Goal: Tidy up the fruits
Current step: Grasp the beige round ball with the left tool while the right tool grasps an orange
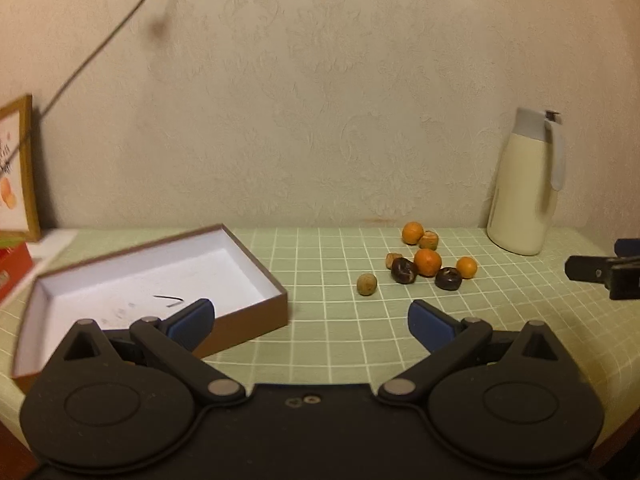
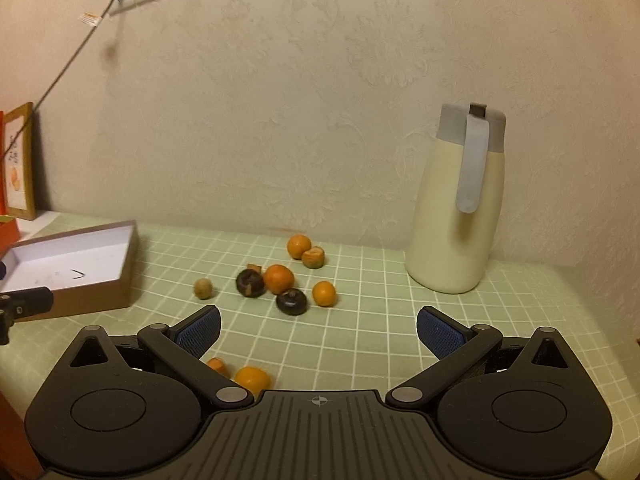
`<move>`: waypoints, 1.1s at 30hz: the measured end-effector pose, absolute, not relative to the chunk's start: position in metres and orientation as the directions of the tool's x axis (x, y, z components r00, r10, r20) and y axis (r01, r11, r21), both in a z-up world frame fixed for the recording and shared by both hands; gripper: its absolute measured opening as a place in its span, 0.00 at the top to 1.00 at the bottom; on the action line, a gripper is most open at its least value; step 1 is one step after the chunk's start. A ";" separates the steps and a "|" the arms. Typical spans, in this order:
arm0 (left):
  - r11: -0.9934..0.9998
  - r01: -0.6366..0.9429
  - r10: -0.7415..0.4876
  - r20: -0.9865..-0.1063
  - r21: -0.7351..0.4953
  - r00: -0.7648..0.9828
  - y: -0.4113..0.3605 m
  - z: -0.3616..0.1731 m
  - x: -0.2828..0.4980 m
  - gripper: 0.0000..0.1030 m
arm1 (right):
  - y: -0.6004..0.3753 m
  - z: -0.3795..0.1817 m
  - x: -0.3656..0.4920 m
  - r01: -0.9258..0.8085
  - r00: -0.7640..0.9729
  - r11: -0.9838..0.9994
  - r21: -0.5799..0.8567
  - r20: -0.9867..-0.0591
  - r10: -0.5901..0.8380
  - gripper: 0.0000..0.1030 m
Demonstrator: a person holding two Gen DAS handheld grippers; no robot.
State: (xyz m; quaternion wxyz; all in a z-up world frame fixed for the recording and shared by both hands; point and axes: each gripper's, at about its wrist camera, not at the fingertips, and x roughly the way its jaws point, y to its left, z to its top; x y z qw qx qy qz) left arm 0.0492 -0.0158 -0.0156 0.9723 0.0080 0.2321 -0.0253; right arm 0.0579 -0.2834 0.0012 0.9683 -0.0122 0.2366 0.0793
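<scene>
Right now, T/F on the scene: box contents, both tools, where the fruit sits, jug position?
1. The box already holds several oranges. False: no fruit in it, only a small dark mark on its white floor.
2. Both tools, left tool and right tool, are open and hold nothing. True.
3. The fruit cluster lies on the tablecloth between the box and the jug. True.
4. The jug lies on its side. False: it stands upright near the wall.
</scene>
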 end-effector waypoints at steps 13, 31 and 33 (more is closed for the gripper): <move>0.998 0.062 -0.039 -0.524 0.026 0.851 -0.063 -0.053 0.154 0.11 | -0.311 -0.031 0.149 -0.079 0.866 0.997 0.021 -0.493 0.079 0.00; 0.999 0.041 -0.038 -0.637 -0.010 0.770 -0.085 -0.106 0.233 0.68 | -0.333 -0.070 0.219 -0.022 0.829 0.999 0.031 -0.559 0.036 0.00; 0.999 0.049 -0.043 -0.634 -0.007 0.772 -0.085 -0.106 0.234 0.82 | -0.331 -0.071 0.219 -0.029 0.829 0.999 0.031 -0.558 0.041 0.00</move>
